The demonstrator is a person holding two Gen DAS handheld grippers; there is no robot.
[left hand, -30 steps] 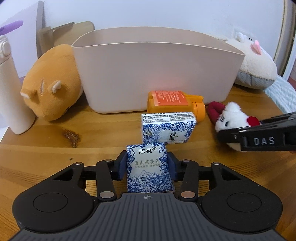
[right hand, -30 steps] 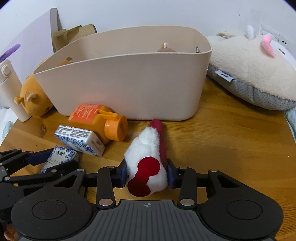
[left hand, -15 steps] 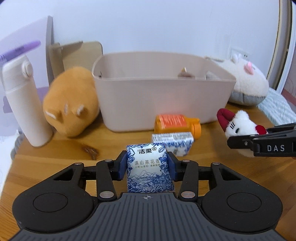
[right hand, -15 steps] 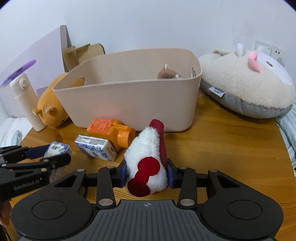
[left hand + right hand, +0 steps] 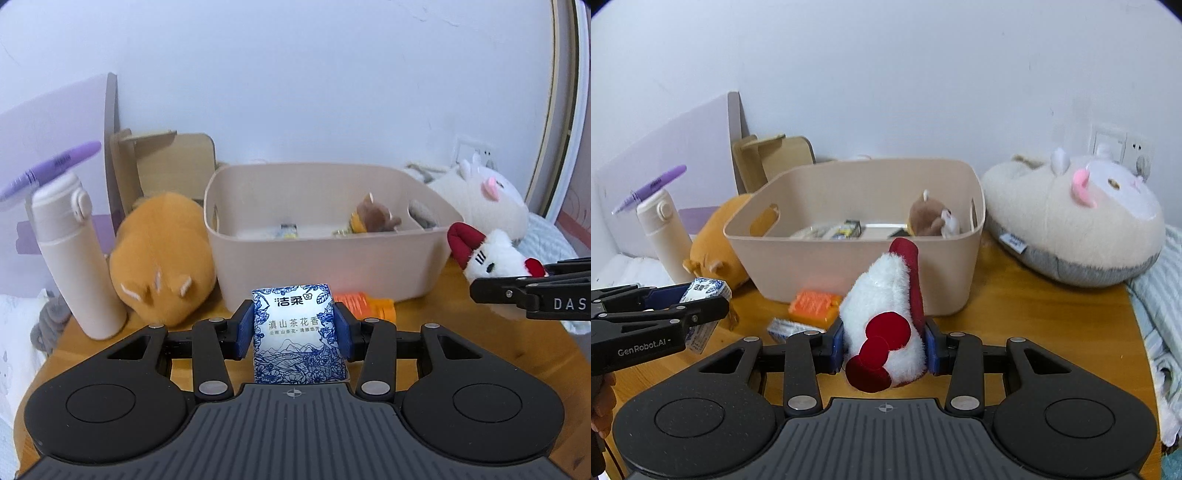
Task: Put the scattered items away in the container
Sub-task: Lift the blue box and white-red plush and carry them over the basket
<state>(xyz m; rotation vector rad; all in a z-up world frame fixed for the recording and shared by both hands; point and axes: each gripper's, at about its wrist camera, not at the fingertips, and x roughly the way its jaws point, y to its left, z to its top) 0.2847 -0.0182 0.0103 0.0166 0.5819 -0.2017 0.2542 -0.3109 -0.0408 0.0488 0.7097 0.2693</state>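
Both tools have risen: left tool pinches the "洁柔" tissue pack, right tool the plush.

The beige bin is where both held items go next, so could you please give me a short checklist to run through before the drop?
1. Left gripper shut on the tissue pack: ok.
2. Right gripper shut on the white plush: ok.
3. Beige bin open, with bare floor showing: ok.
4. Both items above the rim: cannot tell.
5. Grippers apart from each other: ok.
6. Table cleared: not ok; orange bottle and second tissue pack lie in front of the bin.
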